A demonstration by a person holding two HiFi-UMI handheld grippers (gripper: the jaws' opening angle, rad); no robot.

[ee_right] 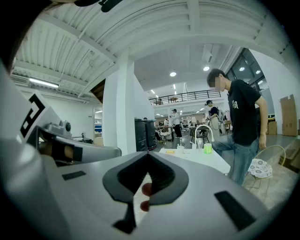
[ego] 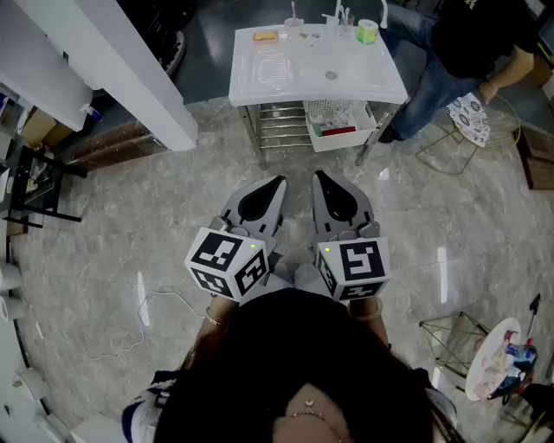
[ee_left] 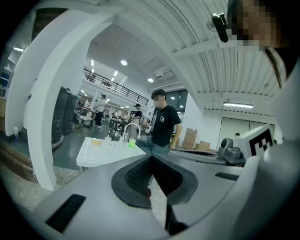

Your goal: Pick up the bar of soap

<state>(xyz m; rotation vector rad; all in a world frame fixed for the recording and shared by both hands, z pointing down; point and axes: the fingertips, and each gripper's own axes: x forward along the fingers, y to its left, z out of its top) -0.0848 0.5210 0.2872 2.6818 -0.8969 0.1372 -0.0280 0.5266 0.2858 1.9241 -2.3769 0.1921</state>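
Observation:
The bar of soap (ego: 266,36) is a small orange-yellow block on the back left corner of a white sink stand (ego: 260,82), far ahead of me. It is also small in the left gripper view (ee_left: 96,142) and the right gripper view (ee_right: 170,151). My left gripper (ego: 277,182) and right gripper (ego: 318,176) are held side by side close to my body, well short of the stand, pointing toward it. Both are shut with their tips touching and nothing between them. Neither gripper touches anything.
A person in a black shirt (ego: 472,39) stands at the sink's right. On the sink are a faucet (ego: 333,17) and a green cup (ego: 367,33); a basket (ego: 339,128) hangs beneath. A white column (ego: 112,65) runs at the left. Wire stands (ego: 454,337) sit at the lower right.

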